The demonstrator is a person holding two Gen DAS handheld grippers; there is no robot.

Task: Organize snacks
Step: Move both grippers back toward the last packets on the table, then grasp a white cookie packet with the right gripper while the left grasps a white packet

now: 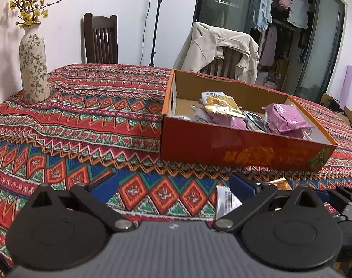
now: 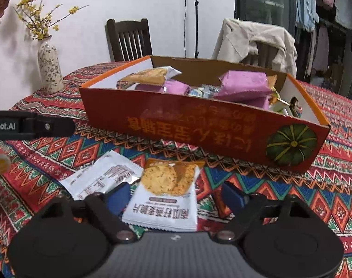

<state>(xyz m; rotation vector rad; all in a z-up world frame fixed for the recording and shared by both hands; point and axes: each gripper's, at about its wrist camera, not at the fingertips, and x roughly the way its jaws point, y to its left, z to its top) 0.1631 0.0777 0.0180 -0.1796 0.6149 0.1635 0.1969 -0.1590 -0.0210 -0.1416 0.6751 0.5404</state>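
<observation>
The right gripper stands with its blue fingers spread to either side of a cracker packet lying flat on the patterned tablecloth; the pads do not press on it. A white packet, print side up, lies touching the cracker packet at its 9 o'clock. The orange cardboard box sits at 12 o'clock from both packets, near but apart, and holds purple packets and other wrapped snacks.

The left gripper is likewise spread, with only bare cloth between its fingers. In the left wrist view, the white packet lies just inside the right-hand finger and the box stands at 1 o'clock. A flowered vase stands at 10 o'clock on the cloth, well apart from the box.
</observation>
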